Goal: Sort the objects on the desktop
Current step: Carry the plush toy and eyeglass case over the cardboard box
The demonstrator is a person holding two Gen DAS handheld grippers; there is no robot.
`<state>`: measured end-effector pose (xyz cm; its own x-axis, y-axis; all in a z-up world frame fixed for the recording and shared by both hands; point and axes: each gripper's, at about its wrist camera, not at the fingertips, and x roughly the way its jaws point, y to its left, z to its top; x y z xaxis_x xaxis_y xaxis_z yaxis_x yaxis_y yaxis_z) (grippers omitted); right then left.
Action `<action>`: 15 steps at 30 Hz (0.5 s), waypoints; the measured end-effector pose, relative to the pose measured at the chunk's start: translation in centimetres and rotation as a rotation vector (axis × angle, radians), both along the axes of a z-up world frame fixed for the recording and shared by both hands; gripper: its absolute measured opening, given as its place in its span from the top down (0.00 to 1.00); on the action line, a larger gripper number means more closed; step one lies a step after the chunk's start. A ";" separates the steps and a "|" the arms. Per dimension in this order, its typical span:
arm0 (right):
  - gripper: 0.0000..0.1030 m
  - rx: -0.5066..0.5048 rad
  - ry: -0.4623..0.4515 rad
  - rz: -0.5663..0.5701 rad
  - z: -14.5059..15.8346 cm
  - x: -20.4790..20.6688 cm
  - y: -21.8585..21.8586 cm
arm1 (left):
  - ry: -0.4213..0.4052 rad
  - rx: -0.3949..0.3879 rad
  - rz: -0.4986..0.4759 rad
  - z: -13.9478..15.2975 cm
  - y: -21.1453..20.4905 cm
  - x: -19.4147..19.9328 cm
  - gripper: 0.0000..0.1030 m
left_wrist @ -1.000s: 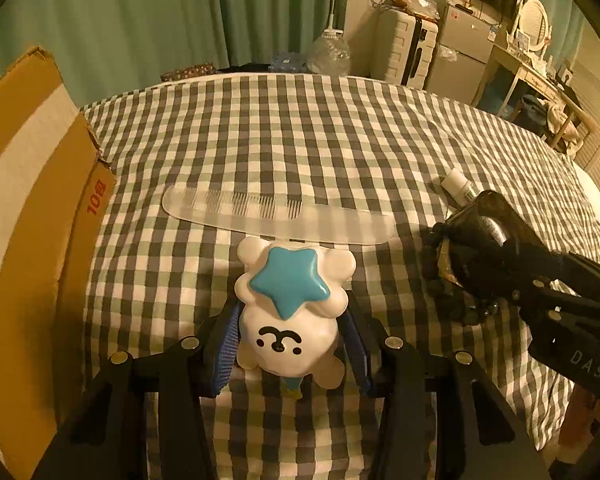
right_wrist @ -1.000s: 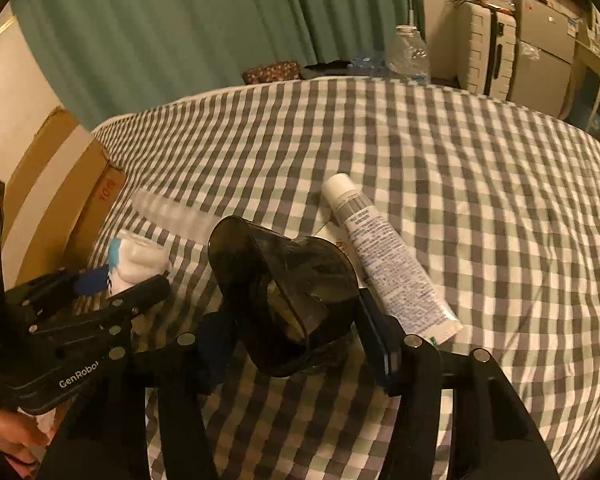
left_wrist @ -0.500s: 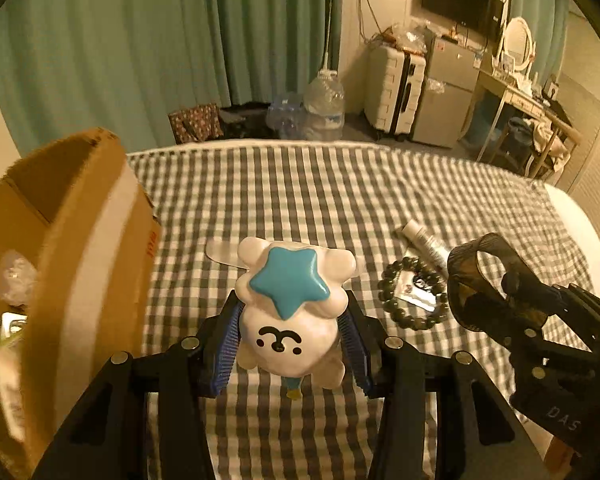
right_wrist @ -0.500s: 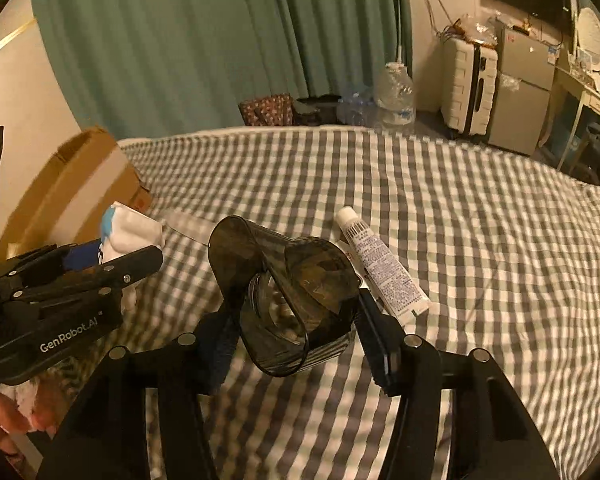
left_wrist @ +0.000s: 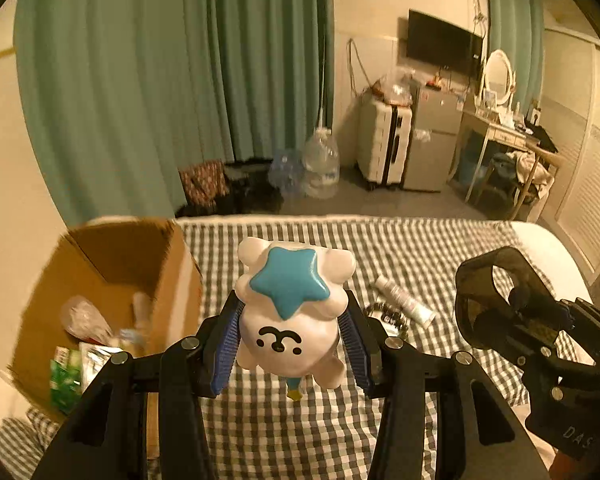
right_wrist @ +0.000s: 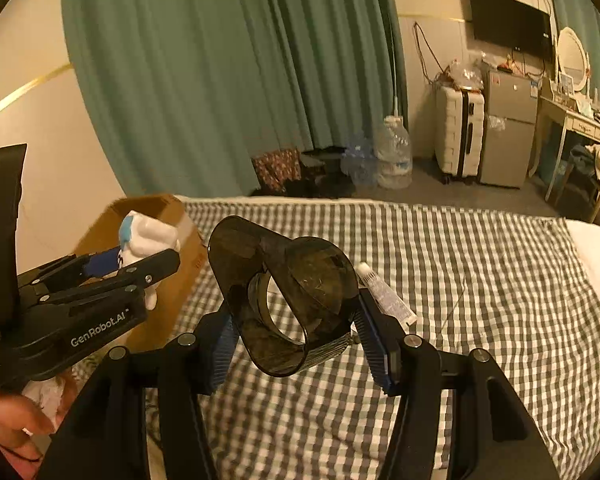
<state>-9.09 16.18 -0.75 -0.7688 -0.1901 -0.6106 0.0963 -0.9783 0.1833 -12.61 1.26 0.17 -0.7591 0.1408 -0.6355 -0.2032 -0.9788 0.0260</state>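
The toy (left_wrist: 292, 312) is clamped in the left gripper (left_wrist: 292, 344), the cup (right_wrist: 288, 300) in the right gripper (right_wrist: 296, 340); either could slip short of the box (left_wrist: 112, 280) at the bed's left edge.

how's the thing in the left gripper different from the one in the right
The white toy is opaque, rounded and solid, with a blue star and a drawn face; the dark cup is smoky, see-through and hollow. The toy sits with its star end pointing away from the left gripper; the cup lies tilted in the right gripper, its open mouth showing. Shared: each is clamped between blue-padded fingers, lifted above the checked cloth.
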 end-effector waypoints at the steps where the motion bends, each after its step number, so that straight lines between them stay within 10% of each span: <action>1: 0.47 0.007 0.009 0.002 0.6 0.4 -0.2 | 0.010 0.000 0.001 0.4 -0.3 0.3 0.53; 15: 0.46 0.084 0.096 0.098 6.9 4.0 -7.5 | 0.099 0.053 0.078 5.3 -8.1 3.8 0.53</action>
